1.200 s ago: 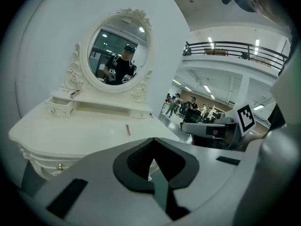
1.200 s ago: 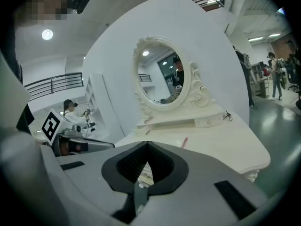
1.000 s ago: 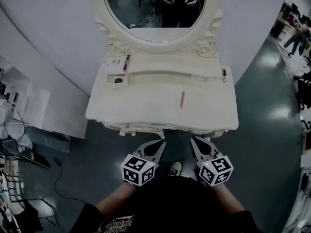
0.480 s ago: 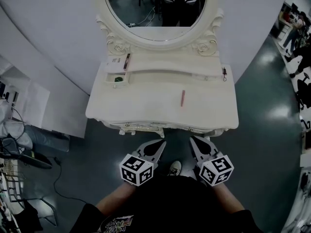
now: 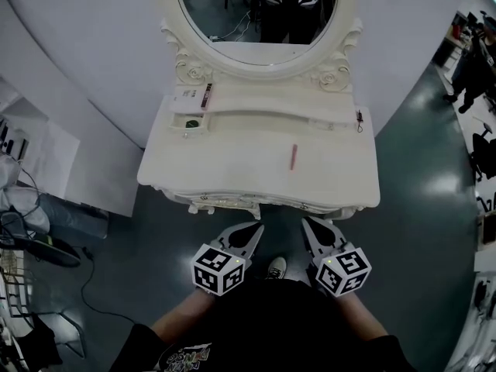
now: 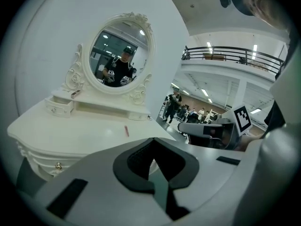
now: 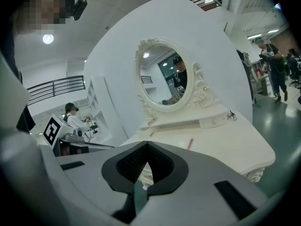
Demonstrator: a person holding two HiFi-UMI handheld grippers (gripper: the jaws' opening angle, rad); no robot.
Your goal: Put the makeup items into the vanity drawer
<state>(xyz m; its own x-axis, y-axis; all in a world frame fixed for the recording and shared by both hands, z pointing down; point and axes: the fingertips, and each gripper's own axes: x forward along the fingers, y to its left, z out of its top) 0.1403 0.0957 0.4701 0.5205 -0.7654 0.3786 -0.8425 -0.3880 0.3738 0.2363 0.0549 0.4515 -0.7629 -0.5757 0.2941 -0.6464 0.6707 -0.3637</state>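
A white vanity table (image 5: pixel 232 169) with an oval mirror (image 5: pixel 263 6) stands in front of me. On its top lies a pink stick (image 5: pixel 293 156), also seen in the left gripper view (image 6: pixel 126 131) and the right gripper view (image 7: pixel 190 143). The raised shelf's left end carries a white box (image 5: pixel 186 95) and a dark reddish stick (image 5: pixel 206 97), above a small open drawer (image 5: pixel 188 122). My left gripper (image 5: pixel 254 228) and right gripper (image 5: pixel 308 224) hang side by side just short of the table's front edge. Both are shut and hold nothing.
The front drawer face with small knobs (image 5: pixel 256 201) is shut. A small dark item (image 5: pixel 359 118) lies at the shelf's right end. Cables and clutter (image 5: pixel 31 239) cover the floor at the left. People (image 5: pixel 465 60) stand at the far right. My shoe (image 5: pixel 277 268) shows between the grippers.
The head view has shifted a little, so the vanity sits slightly lower and to the right in the picture. Both grippers have hardly moved.
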